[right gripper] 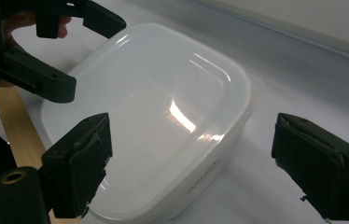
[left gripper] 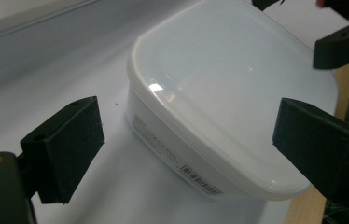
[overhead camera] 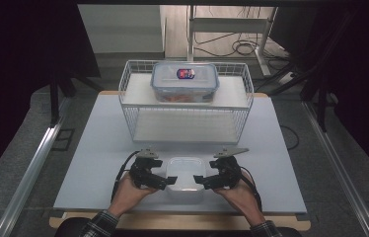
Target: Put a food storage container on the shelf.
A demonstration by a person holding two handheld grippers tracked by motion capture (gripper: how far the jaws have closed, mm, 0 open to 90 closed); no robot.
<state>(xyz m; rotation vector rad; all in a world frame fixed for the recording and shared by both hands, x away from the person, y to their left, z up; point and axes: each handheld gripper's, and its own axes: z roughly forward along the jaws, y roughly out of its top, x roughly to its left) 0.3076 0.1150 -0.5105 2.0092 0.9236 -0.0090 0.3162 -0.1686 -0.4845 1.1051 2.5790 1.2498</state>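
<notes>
Seen from the high view, a person's left gripper and right gripper close in from either side on a lidded white container sitting at the near edge of the white table; farther back, a wire basket carries a clear blue-lidded box on its upper shelf. The container's long axis appears to run front to back, away from the person, though it is close to square. In the left gripper view, the jaws stand wide apart, one beside the labelled side wall, the other over the lid, neither touching; a barcode strip runs along the wall facing this camera. In the right gripper view, the right gripper's jaws are likewise spread wide around the container's near corner, with the opposite gripper beyond it. The likely risk: the smooth, glossy lid and rounded walls could let a jaw slip, and an uneven squeeze could nudge the container off the table's near edge.
</notes>
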